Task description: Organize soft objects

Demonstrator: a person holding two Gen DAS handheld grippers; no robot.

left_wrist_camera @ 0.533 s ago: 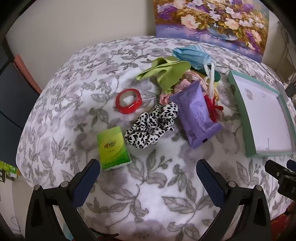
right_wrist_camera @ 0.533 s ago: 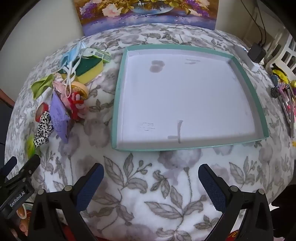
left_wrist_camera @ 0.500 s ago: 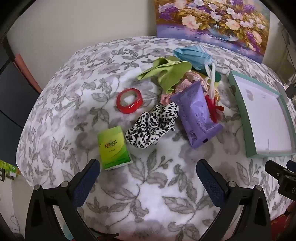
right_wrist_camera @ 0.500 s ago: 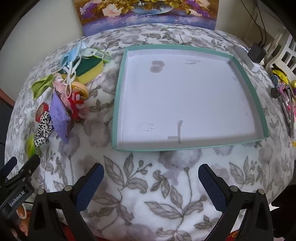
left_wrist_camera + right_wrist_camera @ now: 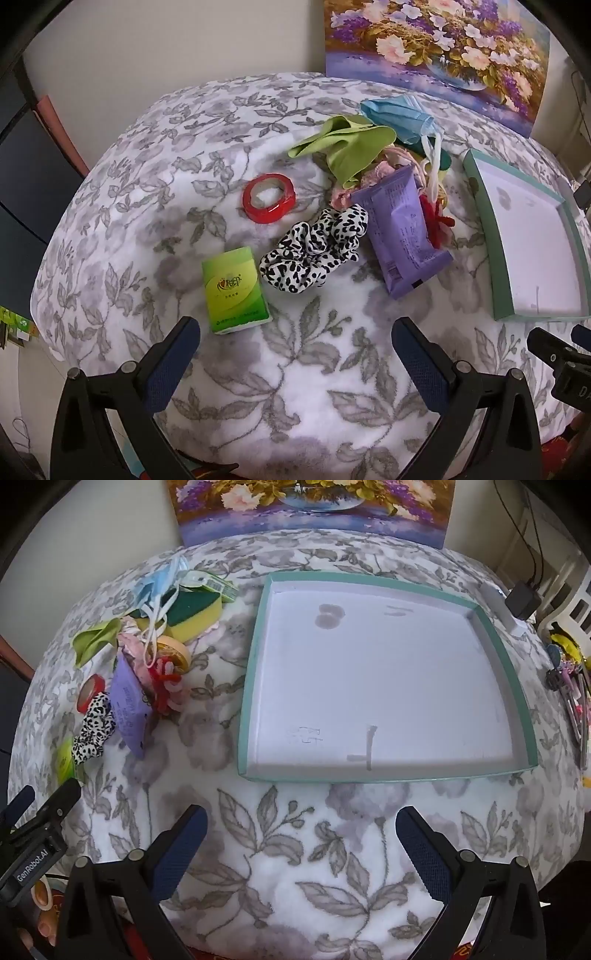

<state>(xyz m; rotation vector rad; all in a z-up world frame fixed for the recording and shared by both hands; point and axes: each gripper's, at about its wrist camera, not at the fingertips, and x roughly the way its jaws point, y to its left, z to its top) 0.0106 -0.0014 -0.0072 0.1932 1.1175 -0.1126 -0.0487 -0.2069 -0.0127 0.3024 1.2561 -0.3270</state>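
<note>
tablecloth (image 5: pixel 155 206): white, grey leaves | scrunchie (image 5: pixel 314 254): black-white leopard spots | tissue pack (image 5: pixel 234 291): green | tape (image 5: pixel 269 197): red | wipes pack (image 5: pixel 400 229): purple | tray (image 5: pixel 255 686): teal rim, white inside

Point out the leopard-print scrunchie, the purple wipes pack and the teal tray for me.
leopard-print scrunchie (image 5: pixel 314 254): left wrist view, middle of its ruffled fabric.
purple wipes pack (image 5: pixel 399 221): left wrist view, centre of the wrapper's top face.
teal tray (image 5: pixel 388 777): right wrist view, its near rim.
</note>
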